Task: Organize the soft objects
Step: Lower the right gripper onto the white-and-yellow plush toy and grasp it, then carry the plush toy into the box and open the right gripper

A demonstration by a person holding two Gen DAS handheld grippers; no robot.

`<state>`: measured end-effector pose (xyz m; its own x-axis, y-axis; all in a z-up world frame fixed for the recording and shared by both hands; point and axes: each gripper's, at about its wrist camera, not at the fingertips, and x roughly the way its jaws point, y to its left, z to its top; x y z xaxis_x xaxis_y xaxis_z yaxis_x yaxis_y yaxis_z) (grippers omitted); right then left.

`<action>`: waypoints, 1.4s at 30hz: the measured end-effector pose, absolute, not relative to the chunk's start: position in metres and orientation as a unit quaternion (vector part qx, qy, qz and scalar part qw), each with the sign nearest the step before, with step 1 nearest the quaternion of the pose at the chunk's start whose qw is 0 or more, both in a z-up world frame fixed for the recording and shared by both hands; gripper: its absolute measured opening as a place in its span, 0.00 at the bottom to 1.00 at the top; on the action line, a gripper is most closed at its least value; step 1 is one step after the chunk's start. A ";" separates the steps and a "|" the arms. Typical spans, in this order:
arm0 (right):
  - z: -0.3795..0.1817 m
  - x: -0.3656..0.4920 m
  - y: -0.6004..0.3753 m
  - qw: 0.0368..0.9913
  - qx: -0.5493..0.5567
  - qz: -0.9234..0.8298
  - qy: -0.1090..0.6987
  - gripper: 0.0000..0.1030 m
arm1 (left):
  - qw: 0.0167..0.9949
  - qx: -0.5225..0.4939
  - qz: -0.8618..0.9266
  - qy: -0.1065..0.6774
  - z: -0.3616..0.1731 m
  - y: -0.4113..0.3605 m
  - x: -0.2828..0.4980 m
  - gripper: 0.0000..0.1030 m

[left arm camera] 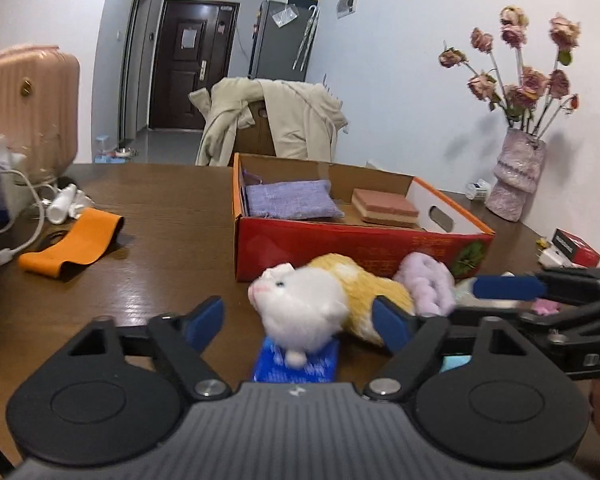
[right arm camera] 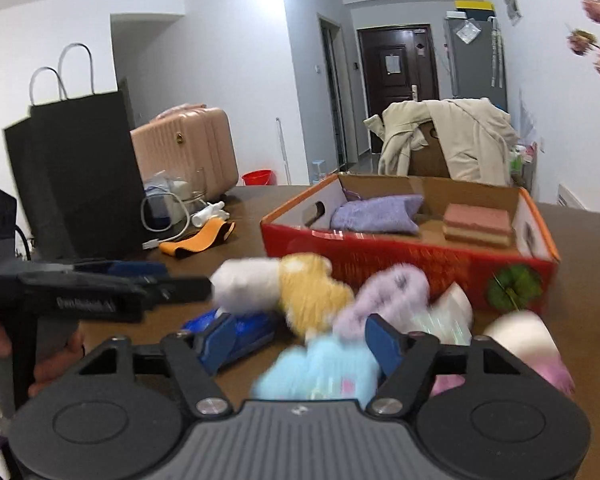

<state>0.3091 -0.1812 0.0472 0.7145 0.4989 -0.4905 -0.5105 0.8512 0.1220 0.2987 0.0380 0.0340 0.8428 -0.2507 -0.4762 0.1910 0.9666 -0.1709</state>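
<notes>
Tabletop (left arm camera: 172,216): dark brown wood grain, glossy.
Cardboard box (left arm camera: 340,248): red, rectangular, open, at 12 o'clock; holds a woven lilac pillow (left arm camera: 288,200) and a layered pink sponge (left arm camera: 384,206).
Plush cat (left arm camera: 324,304): white and yellow fur, lying before the box, its head between the left gripper (left arm camera: 300,326) pads, jaws partly open, no contact visible.
Right gripper (right arm camera: 300,340): jaws partly open over a blurred light-blue fluffy item (right arm camera: 320,368); grip not discernible.
Lilac fuzzy item (left arm camera: 428,284): at 2 o'clock of the cat.
</notes>
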 end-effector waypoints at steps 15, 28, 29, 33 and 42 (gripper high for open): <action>0.011 0.375 -0.145 0.918 -0.046 0.269 0.287 0.46 | 0.936 -0.173 -0.156 0.264 0.011 0.067 0.325 0.45; 0.077 0.259 -0.171 0.949 -0.055 0.244 0.190 0.43 | 0.943 -0.172 -0.190 0.210 0.073 0.044 0.235 0.44; 0.079 0.248 -0.177 0.950 -0.052 0.242 0.188 0.43 | 0.943 -0.171 -0.195 0.210 0.074 0.040 0.228 0.44; 0.083 0.213 -0.193 0.956 -0.048 0.222 0.187 0.42 | 0.937 -0.173 -0.214 0.217 0.073 0.024 0.206 0.44; 0.059 0.170 -0.239 0.958 -0.018 0.183 0.221 0.42 | 0.924 -0.143 -0.239 0.261 0.051 -0.024 0.185 0.44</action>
<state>0.1705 -0.2388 0.0586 0.8352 0.3433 -0.4296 -0.3588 0.9322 0.0474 0.1853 -0.0240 0.0507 0.7492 -0.5163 -0.4149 0.3666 0.8450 -0.3894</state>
